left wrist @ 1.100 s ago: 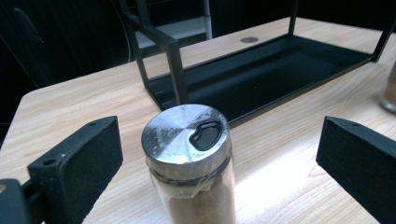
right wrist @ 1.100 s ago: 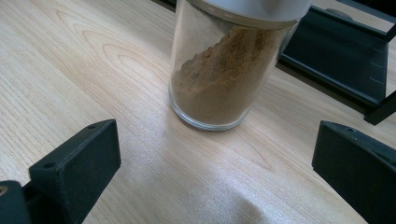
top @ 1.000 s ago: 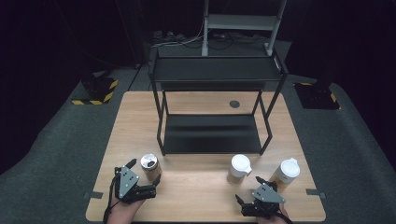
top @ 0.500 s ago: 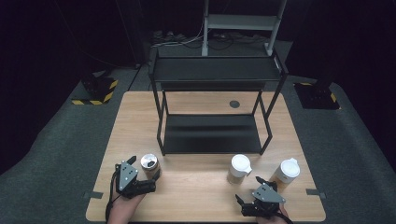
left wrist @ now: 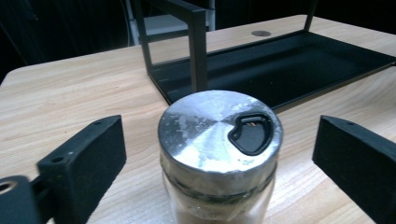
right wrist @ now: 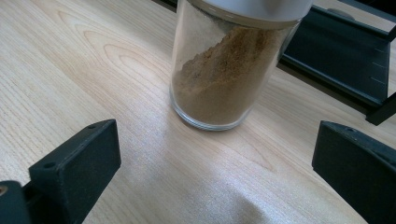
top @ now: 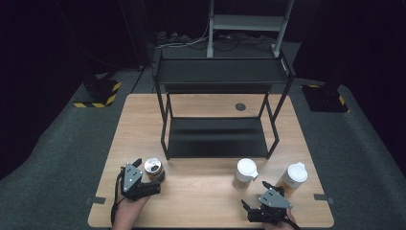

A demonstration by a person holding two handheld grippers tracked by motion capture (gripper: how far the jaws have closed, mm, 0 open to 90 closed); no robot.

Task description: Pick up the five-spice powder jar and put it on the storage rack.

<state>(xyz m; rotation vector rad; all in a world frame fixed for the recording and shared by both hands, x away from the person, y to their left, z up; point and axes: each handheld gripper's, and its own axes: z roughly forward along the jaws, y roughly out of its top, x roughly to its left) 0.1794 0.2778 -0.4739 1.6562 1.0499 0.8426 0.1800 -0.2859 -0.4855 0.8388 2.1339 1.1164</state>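
A glass jar with a silver metal lid (left wrist: 219,126) stands on the wooden table (top: 201,191) near its front left, also marked as the jar (top: 153,166) in the high view. My left gripper (left wrist: 222,144) has a jaw on each side of it. The jaws have just been closing, and a gap remains on both sides, so the pads do not touch the glass. My right gripper (right wrist: 215,154) is open near the front right edge with nothing between its jaws. Just ahead of it stands a jar of brown powder (right wrist: 219,79), the white-lidded jar (top: 246,170).
A second white-lidded jar (top: 294,174) stands at the right. A black two-tier shelf rack (top: 218,143) occupies the table's middle, and its lower tray (left wrist: 289,65) lies close behind the silver-lidded jar. A round grommet (top: 240,107) sits at the back.
My left gripper has edged forward, so its jaws now stand on both sides of the silver-lidded jar. The right gripper and both white-lidded jars have stayed put.
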